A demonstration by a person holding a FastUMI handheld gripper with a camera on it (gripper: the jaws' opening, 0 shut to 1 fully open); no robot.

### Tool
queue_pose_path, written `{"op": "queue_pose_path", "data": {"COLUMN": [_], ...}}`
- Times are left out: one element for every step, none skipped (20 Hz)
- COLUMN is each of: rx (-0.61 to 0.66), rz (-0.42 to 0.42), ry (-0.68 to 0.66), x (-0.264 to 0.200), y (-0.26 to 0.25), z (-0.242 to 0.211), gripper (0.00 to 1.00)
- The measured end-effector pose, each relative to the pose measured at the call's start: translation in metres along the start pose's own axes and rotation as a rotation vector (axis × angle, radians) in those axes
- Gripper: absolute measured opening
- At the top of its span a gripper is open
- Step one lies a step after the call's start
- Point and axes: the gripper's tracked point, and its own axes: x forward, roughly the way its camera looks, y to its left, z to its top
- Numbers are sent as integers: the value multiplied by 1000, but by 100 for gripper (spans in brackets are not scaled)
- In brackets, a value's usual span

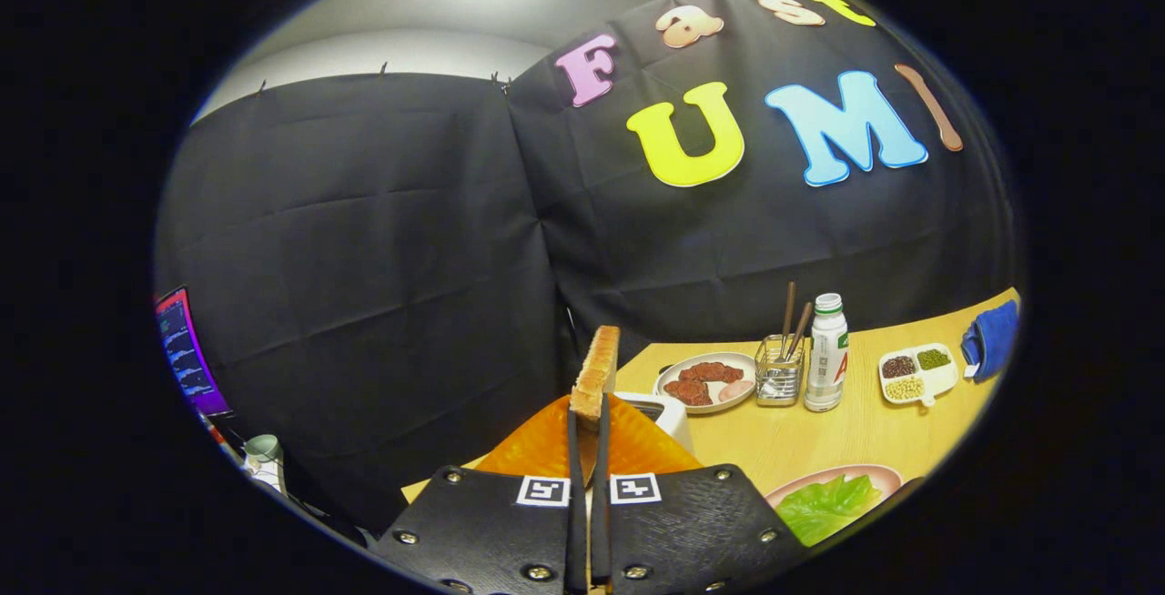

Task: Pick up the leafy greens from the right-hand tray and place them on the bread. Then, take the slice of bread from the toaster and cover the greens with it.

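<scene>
**Bread slice held above the toaster, greens to the right**

We see one white toaster (657, 415), and we take it as our landmark. Just left of the toaster, our gripper (589, 436) is closed on one toasted bread slice (598, 372); both fingers press its faces. The slice stands upright, its long axis pointing up and away from the fingers. Right of the toaster and nearer to us lies one pink plate (842, 472) with one green lettuce leaf (826, 506). Whether bread lies under the leaf, we cannot tell.
</scene>
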Motion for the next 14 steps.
{"op": "queue_pose_path", "data": {"rx": [-2,-11,-17,-18,-19,-12,-4,3,14,24,34,45,54,62], "rz": [-12,-26,-38,-49,-63,-74,-86,-99,-118,-133,-148,-161,-174,-187], "ry": [-10,-19,-21,-20,-17,-13,-4,5,16,30,44,56,65,72], "x": [-6,-12,-18,-24,-29,-34,-38,-42,-45,-48,-50,-52,-54,-57], "y": [-6,-13,-19,-24,-31,-38,-45,-52,-62,-69,-78,-84,-90,-96], "z": [4,8,6,4,1,-3,-8,-14,-21,-27,-36,-43,-50,-55], "gripper": [2,2,2,2,2,2,2,2,2,2,2,2,2,2]}}
